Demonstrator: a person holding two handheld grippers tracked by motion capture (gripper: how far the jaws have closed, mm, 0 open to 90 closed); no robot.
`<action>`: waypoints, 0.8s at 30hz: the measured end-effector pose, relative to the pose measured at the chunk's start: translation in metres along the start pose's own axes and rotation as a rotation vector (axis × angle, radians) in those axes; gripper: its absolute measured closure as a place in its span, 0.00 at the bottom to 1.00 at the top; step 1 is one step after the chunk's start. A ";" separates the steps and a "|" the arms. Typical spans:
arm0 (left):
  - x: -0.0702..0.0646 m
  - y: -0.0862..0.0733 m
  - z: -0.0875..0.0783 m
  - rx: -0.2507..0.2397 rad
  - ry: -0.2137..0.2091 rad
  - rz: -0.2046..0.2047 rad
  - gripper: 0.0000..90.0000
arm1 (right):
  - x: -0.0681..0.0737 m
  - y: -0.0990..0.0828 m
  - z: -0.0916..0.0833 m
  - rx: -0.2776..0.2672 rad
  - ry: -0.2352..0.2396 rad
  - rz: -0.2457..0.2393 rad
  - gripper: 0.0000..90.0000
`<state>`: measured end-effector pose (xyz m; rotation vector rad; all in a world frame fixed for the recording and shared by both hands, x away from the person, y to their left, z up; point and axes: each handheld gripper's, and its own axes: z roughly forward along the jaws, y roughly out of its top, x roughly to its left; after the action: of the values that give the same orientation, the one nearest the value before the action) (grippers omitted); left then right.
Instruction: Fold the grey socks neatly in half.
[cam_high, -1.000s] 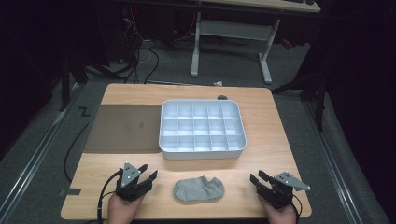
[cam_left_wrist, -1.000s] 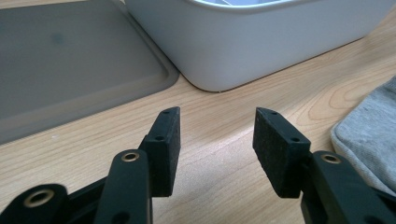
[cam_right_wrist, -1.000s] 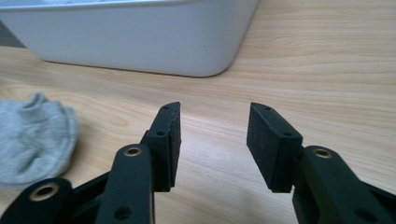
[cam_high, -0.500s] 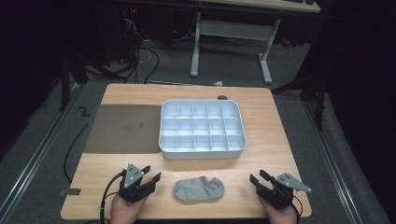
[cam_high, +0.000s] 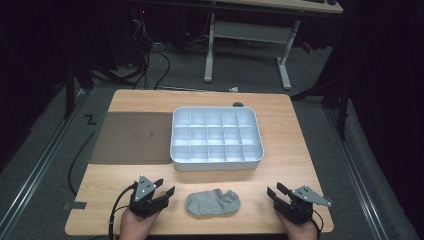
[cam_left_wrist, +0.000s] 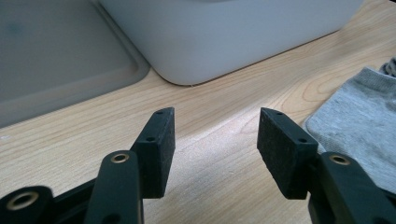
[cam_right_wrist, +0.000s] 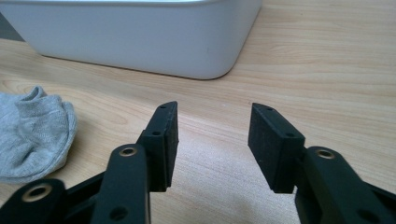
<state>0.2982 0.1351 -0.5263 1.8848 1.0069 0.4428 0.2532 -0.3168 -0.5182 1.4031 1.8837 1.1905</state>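
- High view: the left gripper (cam_high: 159, 192) and right gripper (cam_high: 280, 194) rest low on the tabletop (cam_high: 295, 150) at its near edge, one on each side of the grey sock (cam_high: 214, 202). The sock lies flat between them, apart from both, probably so that either hand can reach in for it. The white compartment tray (cam_high: 216, 137) sits beyond the fingers, and a dark mat (cam_high: 132, 137) lies beyond the left gripper, beside the tray.
- Left gripper view: the fingers (cam_left_wrist: 159, 144) stand wide apart with nothing between them but bare wood; its jaws have just been opening, likely to make ready for a grasp. The sock (cam_left_wrist: 359, 126) lies just beside the right-hand finger, not touching it. The tray's wall (cam_left_wrist: 224, 32) rises ahead.
- Right gripper view: the fingers (cam_right_wrist: 273, 140) are parted and empty; its jaws have just been closing a little. The sock (cam_right_wrist: 32, 130) lies off past the left-hand finger, well clear; the tray (cam_right_wrist: 140, 37) stands ahead.
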 end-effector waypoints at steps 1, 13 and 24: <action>-0.001 0.000 0.000 0.000 -0.002 0.002 0.53 | 0.001 0.000 0.000 0.001 0.000 -0.009 0.62; -0.012 0.003 0.001 0.003 -0.033 0.019 0.55 | 0.015 0.003 0.002 0.023 0.039 -0.030 0.65; -0.046 0.021 0.017 0.003 -0.087 0.051 0.56 | 0.045 0.014 0.013 0.041 0.134 -0.081 0.61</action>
<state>0.2914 0.0847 -0.5121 1.9193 0.9039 0.3861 0.2544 -0.2689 -0.5079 1.2831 2.0465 1.2399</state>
